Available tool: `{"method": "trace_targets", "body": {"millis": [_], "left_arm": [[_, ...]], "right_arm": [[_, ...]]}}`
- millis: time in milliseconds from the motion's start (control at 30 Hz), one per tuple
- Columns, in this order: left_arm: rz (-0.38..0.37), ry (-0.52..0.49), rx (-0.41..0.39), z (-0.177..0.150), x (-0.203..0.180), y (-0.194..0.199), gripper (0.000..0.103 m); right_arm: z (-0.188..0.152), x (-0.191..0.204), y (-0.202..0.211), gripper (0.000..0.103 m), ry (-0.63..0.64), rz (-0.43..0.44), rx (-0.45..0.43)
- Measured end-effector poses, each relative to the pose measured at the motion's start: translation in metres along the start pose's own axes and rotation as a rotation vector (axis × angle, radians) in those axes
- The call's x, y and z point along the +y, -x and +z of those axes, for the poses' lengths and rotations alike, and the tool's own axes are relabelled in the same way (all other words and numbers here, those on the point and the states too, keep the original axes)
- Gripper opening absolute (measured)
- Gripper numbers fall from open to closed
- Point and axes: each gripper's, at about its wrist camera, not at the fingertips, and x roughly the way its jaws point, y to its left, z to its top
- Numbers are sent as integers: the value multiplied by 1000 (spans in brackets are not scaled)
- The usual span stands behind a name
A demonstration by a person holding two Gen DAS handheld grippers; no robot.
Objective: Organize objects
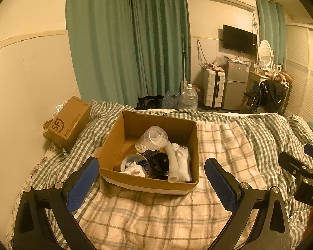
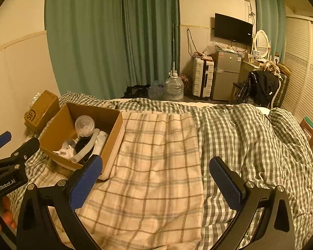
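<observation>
Cardboard box sits just ahead of my left gripper, its near wall framed between my two spread blue pads, so everything I am meant to organize lies straight in front of those jaws. They stand wide apart with nothing between them; I judge I am holding them over the box mouth so I can reach down into it.

Inside, a clear plastic cup lies tipped on its side toward the far end. A pale tube slants across the white socks on the side of my right-hand pad, probably resting there because the pile props it up. A black cup sits in the middle near the front wall, and a white bowl with crumpled white bits in it lies toward my left-hand pad.

My right gripper is released too, pads wide and holding nothing. It hovers over the bare plaid blanket, with the box off beyond its left pad. That flat stretch looks to me like the spot where items could be laid out, which would explain why this hand waits there rather than crowding the box.

A second, closed carton rests well beyond my left pad, against the wall.
</observation>
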Motion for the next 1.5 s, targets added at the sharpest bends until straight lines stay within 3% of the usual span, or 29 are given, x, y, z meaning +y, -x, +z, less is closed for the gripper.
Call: {"method": "trace_targets", "body": {"millis": [1500], "left_arm": [[17, 27, 19, 5, 9, 5, 103]], "right_arm": [[-2, 2, 4, 103, -8, 10, 6]]}}
